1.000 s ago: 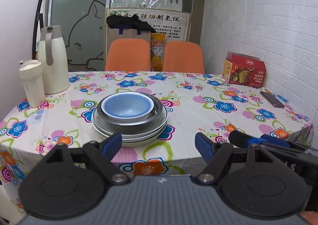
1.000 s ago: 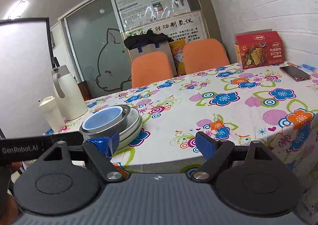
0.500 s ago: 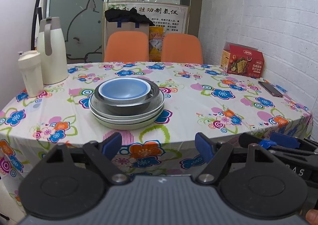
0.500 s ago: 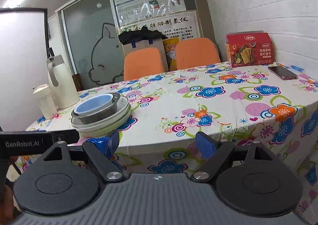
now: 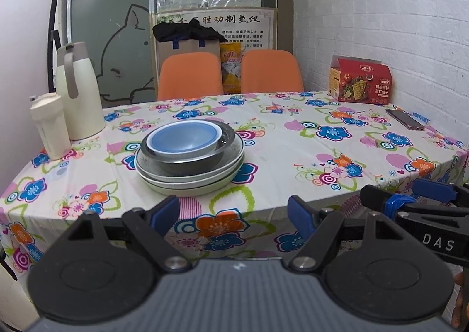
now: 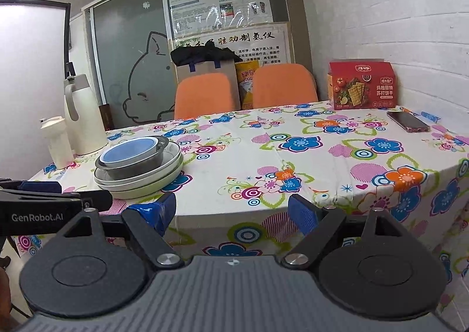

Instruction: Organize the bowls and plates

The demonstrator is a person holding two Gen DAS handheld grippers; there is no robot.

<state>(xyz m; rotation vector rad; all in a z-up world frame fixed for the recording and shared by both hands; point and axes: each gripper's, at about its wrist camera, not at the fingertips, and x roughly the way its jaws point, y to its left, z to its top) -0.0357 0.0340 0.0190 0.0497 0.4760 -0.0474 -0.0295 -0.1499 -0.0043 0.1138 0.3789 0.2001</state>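
Both grippers – left gripper [image 5: 233, 216] and right gripper [image 6: 231, 212], spread wide and empty – are pulled back off the table edge, so the stack [image 5: 190, 157] left of frame centre looks finished.

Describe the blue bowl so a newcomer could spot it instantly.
Find the flowered tablecloth, then the stack of dishes near its left front. The blue bowl sits on top, nested in a grey metal bowl; it is the smallest piece and the only blue one.
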